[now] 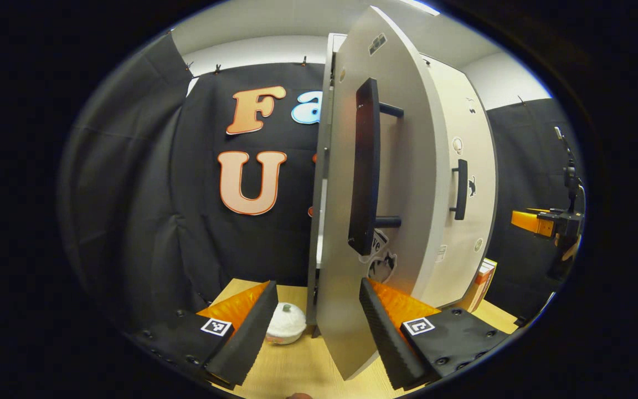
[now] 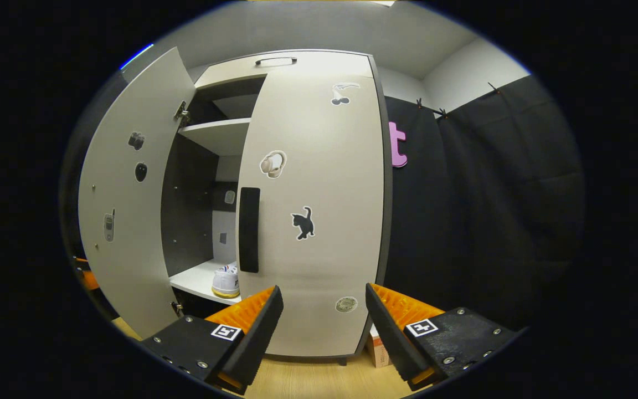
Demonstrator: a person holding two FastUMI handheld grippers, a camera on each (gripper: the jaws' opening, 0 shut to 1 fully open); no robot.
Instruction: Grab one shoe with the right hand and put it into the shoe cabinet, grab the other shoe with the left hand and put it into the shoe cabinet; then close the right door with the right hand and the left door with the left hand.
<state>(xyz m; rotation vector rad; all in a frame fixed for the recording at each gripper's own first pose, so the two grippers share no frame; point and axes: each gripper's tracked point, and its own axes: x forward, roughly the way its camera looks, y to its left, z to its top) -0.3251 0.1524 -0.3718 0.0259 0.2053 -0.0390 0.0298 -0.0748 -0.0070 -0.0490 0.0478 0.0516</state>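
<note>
**One door shut, one door to go**

The right door [image 2: 319, 221] of the shoe cabinet [image 2: 283, 61] looks shut already. The left door [image 1: 396, 183] stands wide open, so that job seems to be the one left.

A white shoe [image 2: 226, 281] sits on the low shelf [image 2: 194, 284] inside the cabinet, seen through the gap in the right gripper view. Only a bit of it shows, so it is hard to tell if both shoes are in there. The shoe part of the task looks done, as far as can be seen.

The left gripper [image 1: 314, 327] is open wide and holds nothing. The bottom edge of the left door lies between its two fingers, but whether they touch it cannot be told. The door's long dark handle [image 1: 364, 166] is higher up.

The right gripper [image 2: 323, 327] is also open wide and empty, pointing at the shut door.

The cabinet is pale with dark edges, and little stickers dot both doors. It stands on a wooden table [image 1: 297, 377]. A small white round thing [image 1: 286, 322] rests on the table by the cabinet's foot.
</note>
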